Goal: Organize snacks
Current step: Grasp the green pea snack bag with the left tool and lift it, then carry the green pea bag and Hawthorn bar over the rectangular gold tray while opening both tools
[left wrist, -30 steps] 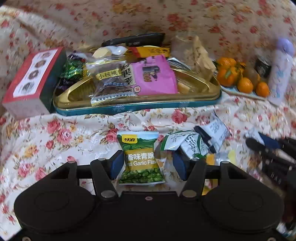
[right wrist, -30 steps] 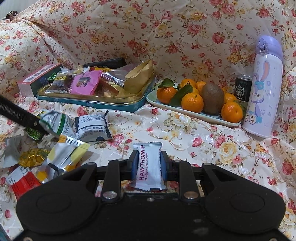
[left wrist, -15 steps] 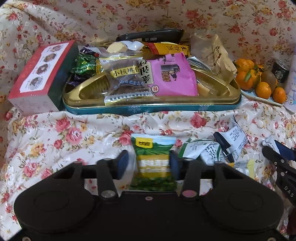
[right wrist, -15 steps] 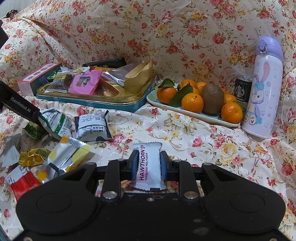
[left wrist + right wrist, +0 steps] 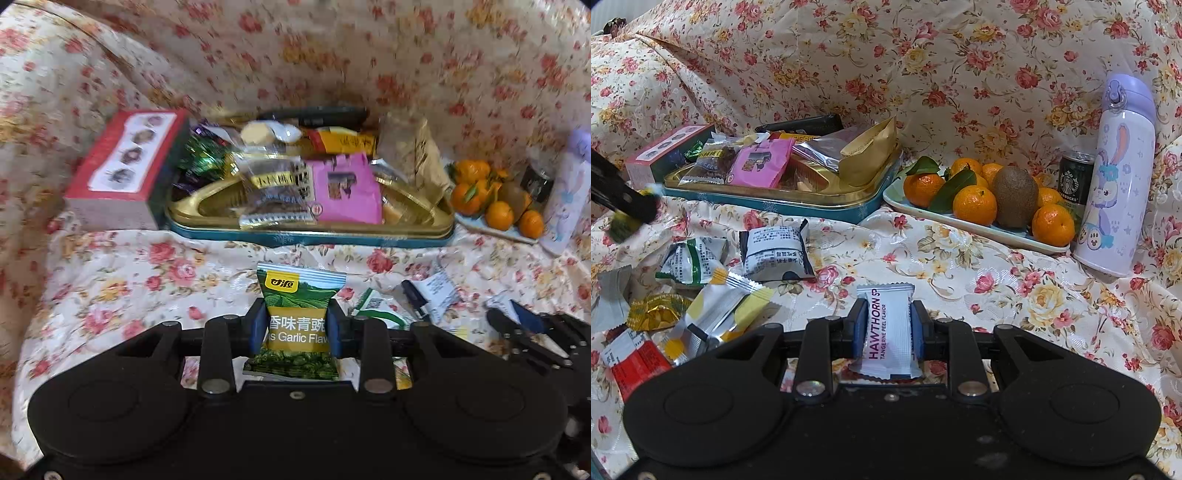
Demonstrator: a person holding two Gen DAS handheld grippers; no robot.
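My left gripper (image 5: 297,325) has its jaws closing, and both blue pads press a green garlic pea packet (image 5: 300,295) held upright above the floral cloth. Ahead of it lies a gold and teal tin tray (image 5: 306,238) with several snack packets in it. My right gripper (image 5: 886,328) is shut on a white hawthorn packet (image 5: 886,314) low over the cloth. In the right wrist view, the left gripper (image 5: 628,206) is a blur at the left edge. Loose snacks lie on the cloth: a black-and-white packet (image 5: 775,254), a green-and-white one (image 5: 690,262) and a yellow-and-white one (image 5: 720,310).
A red box (image 5: 122,166) stands against the tin's left end. Right of the tin are a plate (image 5: 979,227) of mandarins and a kiwi, a dark can (image 5: 1075,177) and a tall purple bottle (image 5: 1115,177). Draped floral cloth rises behind everything.
The left gripper's jaws have come together onto the green packet and lifted it off the cloth. The right gripper and its white packet have stayed still.
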